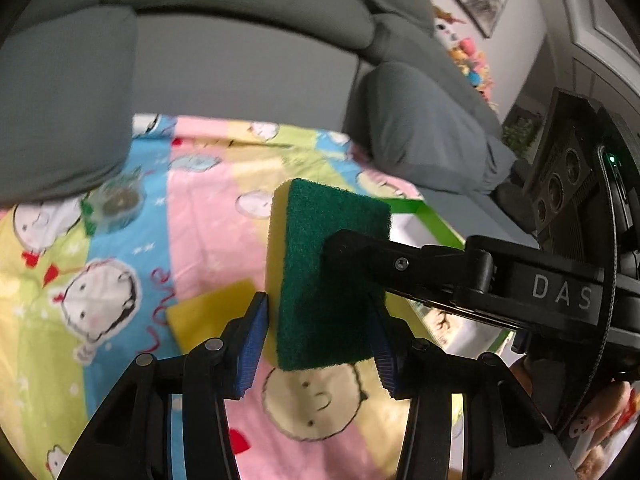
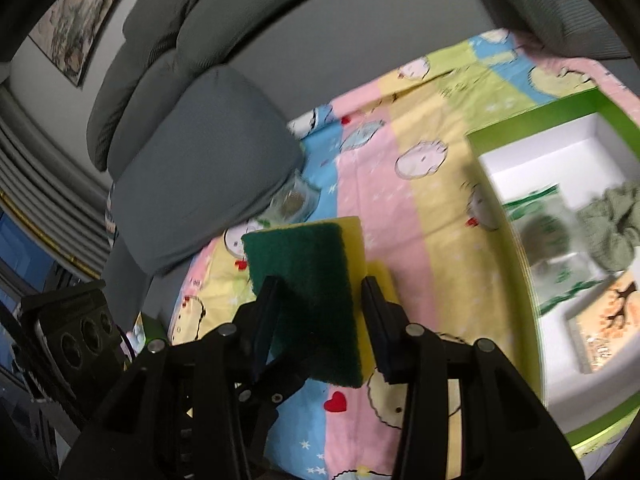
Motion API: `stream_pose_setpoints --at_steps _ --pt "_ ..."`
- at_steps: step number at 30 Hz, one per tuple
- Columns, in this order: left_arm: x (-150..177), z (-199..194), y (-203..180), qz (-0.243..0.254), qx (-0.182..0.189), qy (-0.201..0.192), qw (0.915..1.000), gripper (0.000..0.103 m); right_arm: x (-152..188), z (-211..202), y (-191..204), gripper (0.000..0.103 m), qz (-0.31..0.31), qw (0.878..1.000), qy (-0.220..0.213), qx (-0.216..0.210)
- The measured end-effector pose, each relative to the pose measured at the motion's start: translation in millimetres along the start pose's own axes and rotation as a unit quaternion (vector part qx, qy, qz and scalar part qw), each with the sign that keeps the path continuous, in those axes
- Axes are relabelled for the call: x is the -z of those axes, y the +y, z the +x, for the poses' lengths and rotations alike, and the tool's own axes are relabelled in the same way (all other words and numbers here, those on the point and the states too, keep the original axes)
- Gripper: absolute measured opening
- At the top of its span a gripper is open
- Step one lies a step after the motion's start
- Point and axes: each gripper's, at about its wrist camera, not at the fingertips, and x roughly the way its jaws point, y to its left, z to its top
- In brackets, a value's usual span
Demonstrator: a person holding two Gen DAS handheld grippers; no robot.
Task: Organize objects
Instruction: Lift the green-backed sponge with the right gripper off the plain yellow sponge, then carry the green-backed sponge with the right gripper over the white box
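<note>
A yellow sponge with a dark green scouring face (image 1: 328, 220) is held up off the cartoon-print blanket by both grippers. My left gripper (image 1: 318, 320) is shut on its lower end, blue pads against the two sides. My right gripper (image 2: 320, 296) is shut on the same sponge (image 2: 296, 252); in the left wrist view its black finger (image 1: 360, 256) reaches in from the right across the green face. A second yellow sponge (image 1: 212, 312) (image 2: 380, 276) lies flat on the blanket just behind the held one.
A green-rimmed white box (image 2: 520, 132) (image 1: 424, 216) lies right of the sponge, holding a packaged scourer (image 2: 548, 236), a green cloth (image 2: 612, 224) and a printed card (image 2: 604, 328). A clear scourer packet (image 1: 118, 200) (image 2: 294, 200) lies by a grey sofa cushion (image 2: 200, 152).
</note>
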Motion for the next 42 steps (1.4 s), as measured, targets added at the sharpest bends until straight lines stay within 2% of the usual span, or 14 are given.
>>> stream_pose_setpoints --at_steps 12,20,35,38,42 --pt "-7.6 25.2 -48.0 0.009 0.062 -0.027 0.9977 0.049 -9.2 -47.2 -32.2 0.042 0.035 0.995 -0.080 0.051" --pt "-8.9 38.0 -74.3 0.006 0.093 -0.037 0.9950 0.049 -9.3 -74.6 -54.6 0.043 0.048 0.989 -0.124 0.061" --pt "-2.3 72.0 -104.4 -0.004 0.136 -0.001 0.9907 0.049 -10.0 -91.0 -94.8 0.043 0.086 0.979 -0.133 0.128" --pt "-0.3 81.0 -108.3 -0.011 0.148 0.018 0.9888 0.049 -9.3 -91.1 -101.7 0.043 0.097 0.976 -0.129 0.143" --pt "3.4 90.2 -115.2 -0.008 0.145 0.035 0.9888 0.049 -9.7 -89.9 -113.3 0.043 0.114 0.973 -0.123 0.161"
